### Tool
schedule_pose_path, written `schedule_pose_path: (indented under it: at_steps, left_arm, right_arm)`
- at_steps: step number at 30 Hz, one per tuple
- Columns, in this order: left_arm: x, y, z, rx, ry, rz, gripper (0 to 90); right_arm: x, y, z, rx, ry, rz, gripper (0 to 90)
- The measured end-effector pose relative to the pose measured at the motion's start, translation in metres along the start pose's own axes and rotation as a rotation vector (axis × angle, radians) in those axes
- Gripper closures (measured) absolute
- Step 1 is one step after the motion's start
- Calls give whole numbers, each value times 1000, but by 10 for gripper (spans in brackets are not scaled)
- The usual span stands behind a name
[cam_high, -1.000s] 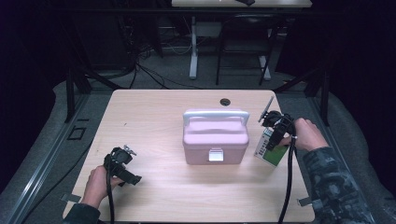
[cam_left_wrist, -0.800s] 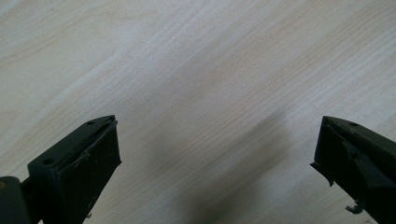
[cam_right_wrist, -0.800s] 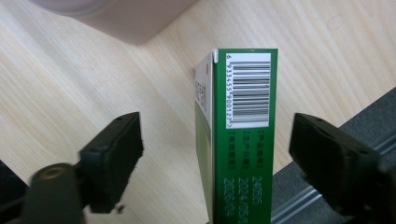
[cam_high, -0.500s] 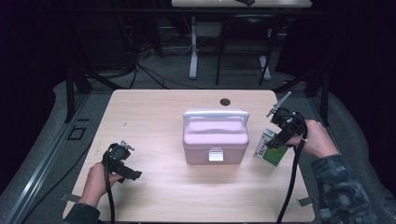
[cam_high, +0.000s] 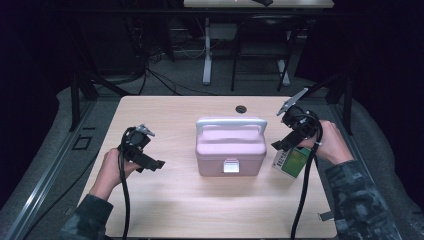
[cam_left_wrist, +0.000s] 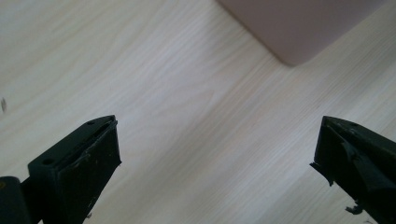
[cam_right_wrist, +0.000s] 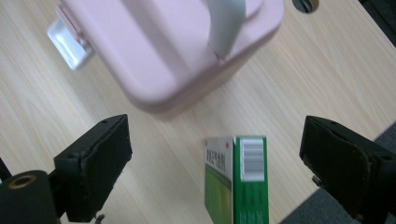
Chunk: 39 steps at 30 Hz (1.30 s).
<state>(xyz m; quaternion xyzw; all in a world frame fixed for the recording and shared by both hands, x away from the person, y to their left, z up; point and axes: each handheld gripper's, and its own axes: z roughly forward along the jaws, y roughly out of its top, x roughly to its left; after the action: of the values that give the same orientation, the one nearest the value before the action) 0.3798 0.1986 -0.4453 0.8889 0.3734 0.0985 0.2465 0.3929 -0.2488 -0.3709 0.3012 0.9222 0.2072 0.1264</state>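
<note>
The green and white carton (cam_right_wrist: 237, 179), standing on the table just beside the pink case, carries the only markings. In the right gripper view, its top face bears a barcode of black bars on a white patch, with no digits legible. The adjoining white panel shows a vertical column of red characters, apparently Chinese, too blurred to be read. In the high view, the carton (cam_high: 291, 161) shows a white panel with dark print and a green panel beside it; the lettering there is too small to make out. No brand name, number or sign can be read anywhere.
</note>
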Motion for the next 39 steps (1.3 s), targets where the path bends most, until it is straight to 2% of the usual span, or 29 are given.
schedule_pose_path:
  at_steps: [4,5,8,11,15,16,17,18,19,22,24,27,31,35,36,39]
  left_arm:
    - [-6,27,-7,-31,-21,43,1]
    - [-7,34,-7,-39,-27,49,1]
    - [-9,52,-7,-65,-51,57,0]
    - [-14,68,-3,-83,-57,76,0]
    - [-21,91,5,-63,-74,110,23]
    - [-23,97,6,-56,-76,121,44]
    - [-24,103,7,-44,-73,138,87]
    - [-25,109,7,-40,-80,154,87]
    - [-27,115,8,-37,-88,165,120]
    - [-35,131,10,-10,-90,211,219]
    - [-39,141,12,14,-89,245,288]
    - [-45,151,16,43,-83,274,381]
    - [-48,157,18,57,-60,303,551]
    - [-50,158,20,75,-79,325,664]
    - [-51,158,21,80,-83,331,714]
    - [-51,159,22,101,-63,345,726]
  right_arm:
    - [2,9,5,-12,15,-9,107]
    - [3,15,9,-14,31,-11,116]
    - [3,19,14,-7,38,-10,121]
    - [2,25,22,-6,58,0,140]
    - [-1,32,33,17,73,10,201]
    - [-2,33,35,19,78,12,216]
    - [-3,35,38,25,79,12,275]
    - [-3,35,38,25,79,12,275]
    - [-3,36,40,28,84,22,301]
    - [-4,38,43,37,78,10,385]
    - [-5,40,45,55,67,8,434]
    - [-6,43,46,68,62,0,485]
    - [-6,49,43,70,56,-13,577]
    - [-6,52,44,74,34,-17,670]
    - [-5,52,44,75,26,-25,684]
    - [-3,54,46,87,18,-40,712]
